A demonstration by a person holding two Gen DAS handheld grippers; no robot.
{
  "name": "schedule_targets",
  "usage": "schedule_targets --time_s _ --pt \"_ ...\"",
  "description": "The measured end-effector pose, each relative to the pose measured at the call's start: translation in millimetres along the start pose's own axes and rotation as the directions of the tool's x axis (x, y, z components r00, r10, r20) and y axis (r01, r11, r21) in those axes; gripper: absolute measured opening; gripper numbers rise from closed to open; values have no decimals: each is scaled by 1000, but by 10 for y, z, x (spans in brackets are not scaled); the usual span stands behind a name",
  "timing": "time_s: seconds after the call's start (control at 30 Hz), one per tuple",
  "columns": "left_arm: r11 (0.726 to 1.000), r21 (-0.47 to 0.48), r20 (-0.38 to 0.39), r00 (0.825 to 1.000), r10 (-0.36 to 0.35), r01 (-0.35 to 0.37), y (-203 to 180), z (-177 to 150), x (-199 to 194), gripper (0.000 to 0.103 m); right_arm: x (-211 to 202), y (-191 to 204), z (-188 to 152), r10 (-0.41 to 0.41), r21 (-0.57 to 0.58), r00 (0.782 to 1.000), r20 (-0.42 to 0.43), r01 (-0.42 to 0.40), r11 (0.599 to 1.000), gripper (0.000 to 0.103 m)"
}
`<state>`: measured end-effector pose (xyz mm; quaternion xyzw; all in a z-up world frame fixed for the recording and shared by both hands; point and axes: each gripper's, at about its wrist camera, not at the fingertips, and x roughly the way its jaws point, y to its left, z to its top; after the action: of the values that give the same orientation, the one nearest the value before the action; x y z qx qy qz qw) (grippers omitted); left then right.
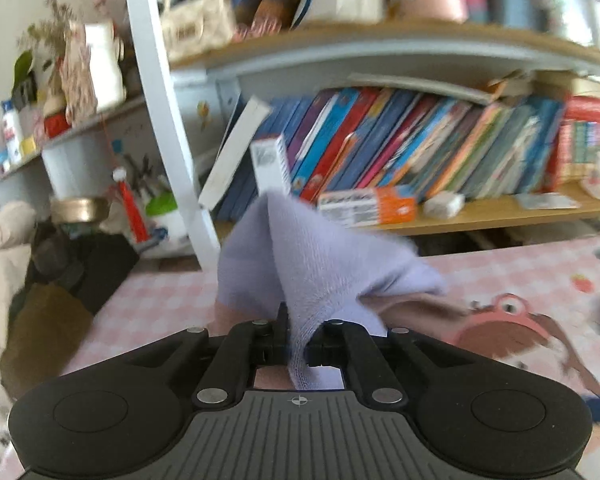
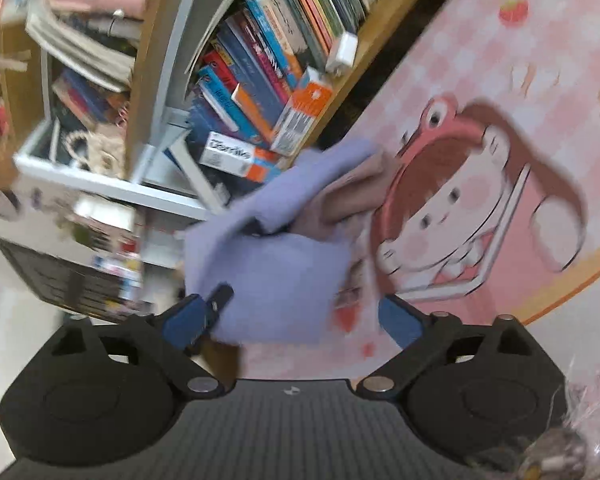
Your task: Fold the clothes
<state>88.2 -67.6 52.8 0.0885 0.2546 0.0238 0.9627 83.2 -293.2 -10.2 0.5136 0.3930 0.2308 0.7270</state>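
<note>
Leaning books (image 1: pixel 400 144) fill a wooden shelf (image 1: pixel 500 216); pink checked tablecloth (image 2: pixel 548 80) shows a cartoon girl (image 2: pixel 452 200).

A bookshelf (image 1: pixel 400 52) with wooden boards fills the space behind the table (image 1: pixel 520 264). Its lower shelf holds a long row of leaning books (image 1: pixel 400 140), with an orange box (image 1: pixel 366 210) and a small white block (image 1: pixel 444 204) lying in front of them. The upper shelf carries more books and a woven basket (image 1: pixel 194 20). A white post (image 1: pixel 160 112) stands at the shelf's left end. Left of it, a grey ledge (image 1: pixel 80 132) holds a white jug (image 1: pixel 104 64), dried flowers (image 1: pixel 50 28) and small bottles, and a red tassel (image 1: pixel 130 204) hangs below. The table wears a pink checked cloth (image 2: pixel 500 80) printed with a cartoon girl (image 2: pixel 452 200). The light is soft and even.
</note>
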Motion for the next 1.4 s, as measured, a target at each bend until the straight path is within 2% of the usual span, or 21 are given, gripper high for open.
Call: schedule_targets --time_s 0.07,0.1,0.27,0.43,0.5,0.57,0.63,0.73,0.87,0.97,1.0,1.07,1.13,1.23,1.27,1.3,1.33,1.37,1.4 --pt "999 28 15 1000 -24 24 -4 -24 -267 5 57 -45 13 47 67 999 -26 -45 997 78" --pt "999 42 23 999 -36 35 -7 -36 -399 5 90 -64 18 66 96 997 -37 -62 993 77" --pt "993 86 33 996 -81 78 -82 -83 -899 5 338 -219 -5 73 241 994 -86 -50 969 81" --pt "987 107 31 992 -120 116 -137 -92 -1255 5 564 -507 -171 69 429 991 -113 -14 903 79" --pt "985 138 29 993 -111 106 -151 -113 -1354 5 553 -563 -217 67 464 993 -94 -16 886 64" --pt "981 175 24 995 -94 88 -166 -141 -1434 5 517 -586 -235 68 484 995 -74 -24 875 36" --pt "975 208 15 997 -81 76 -182 -177 -1499 5 448 -545 -186 80 477 994 -77 -34 878 23" --pt "968 239 14 996 -87 81 -221 -203 -1589 5 267 -438 -79 129 442 991 -35 -101 892 16" --pt "955 260 65 984 -166 144 -302 -134 -1698 5 -127 -217 230 182 330 981 60 -192 924 14" --pt "919 303 155 939 -307 250 -459 -57 -1807 5 -528 143 553 199 169 968 153 -224 960 14" --pt "905 318 184 918 -352 284 -515 -31 -1846 5 -670 295 650 209 97 960 184 -229 968 14" --pt "875 315 251 856 -451 368 -575 50 -1968 5 -971 700 785 259 -102 933 249 -241 965 14" --pt "841 304 323 782 -534 449 -591 165 -2088 5 -1281 1204 848 329 -336 896 300 -224 915 14" --pt "781 272 432 654 -621 562 -517 346 -2262 5 -1627 1998 842 432 -620 848 306 -167 767 14" --pt "758 260 459 614 -642 598 -451 402 -2305 5 -1663 2226 832 452 -676 844 287 -156 720 14" --pt "740 249 472 588 -656 625 -389 435 -2319 5 -1678 2443 823 464 -725 847 260 -146 673 14" --pt "723 227 476 573 -667 652 -312 440 -2306 5 -1640 2622 815 454 -759 862 224 -138 637 14" --pt "706 206 479 559 -677 678 -237 444 -2292 5 -1540 2732 799 422 -773 886 194 -127 622 14" --pt "697 185 469 561 -682 692 -184 421 -2258 5 -1376 2780 773 369 -774 915 166 -111 624 14"
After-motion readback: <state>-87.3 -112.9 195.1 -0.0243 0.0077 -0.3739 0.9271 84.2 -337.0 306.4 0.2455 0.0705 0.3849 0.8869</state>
